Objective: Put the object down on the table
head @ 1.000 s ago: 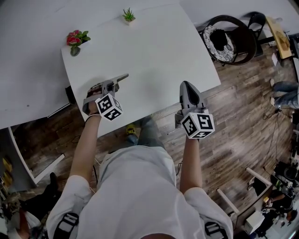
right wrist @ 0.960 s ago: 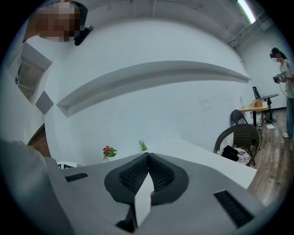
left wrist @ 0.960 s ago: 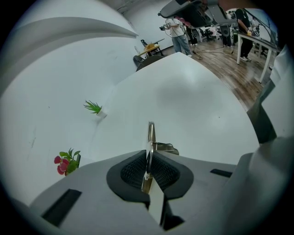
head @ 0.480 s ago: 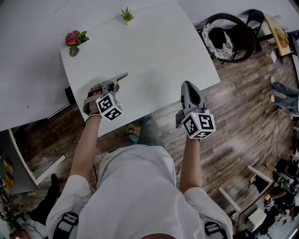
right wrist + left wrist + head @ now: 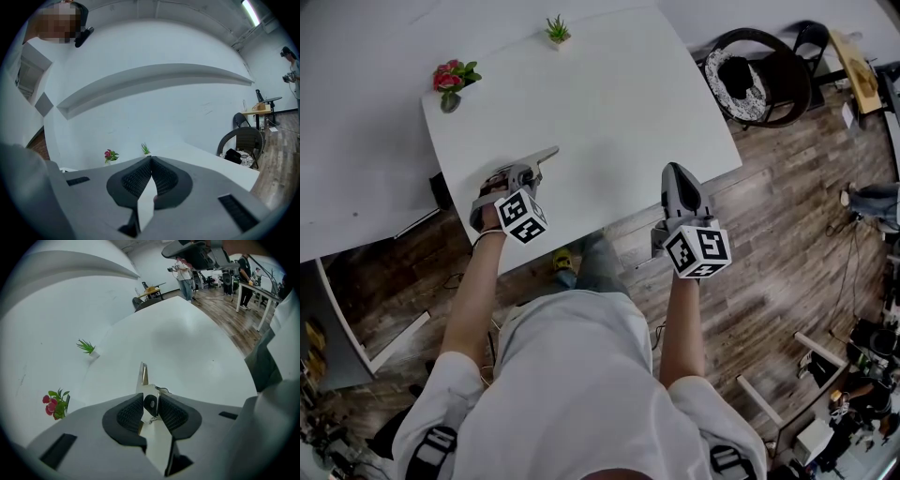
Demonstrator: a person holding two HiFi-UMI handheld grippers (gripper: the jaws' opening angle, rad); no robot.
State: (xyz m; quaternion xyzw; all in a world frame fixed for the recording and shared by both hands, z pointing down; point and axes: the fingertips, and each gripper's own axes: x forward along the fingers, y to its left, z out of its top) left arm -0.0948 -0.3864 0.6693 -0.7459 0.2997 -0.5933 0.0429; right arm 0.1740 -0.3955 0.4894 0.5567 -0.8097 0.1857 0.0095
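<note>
A thin silver metal tool (image 5: 143, 376) with a black round knob lies flat on the white table (image 5: 609, 103), its slotted tip pointing away from me. It sits between the pads of my left gripper (image 5: 150, 397), whose jaws are opening; a gap shows beside the left pad. In the head view the left gripper (image 5: 530, 171) is low over the table's near left part, with the tool (image 5: 546, 156) sticking out ahead. My right gripper (image 5: 675, 173) hovers at the table's near right edge. In its own view the right gripper (image 5: 150, 161) is shut with nothing in it.
A small pot of red flowers (image 5: 450, 80) stands at the table's far left corner and a small green plant (image 5: 558, 31) at the far edge. A dark round chair (image 5: 761, 80) stands right of the table. White walls lie left and beyond; wooden floor to the right.
My left hand and its marker cube have edged slightly to the right, while the tool's tip keeps its spot on the table. The right gripper has not moved.
</note>
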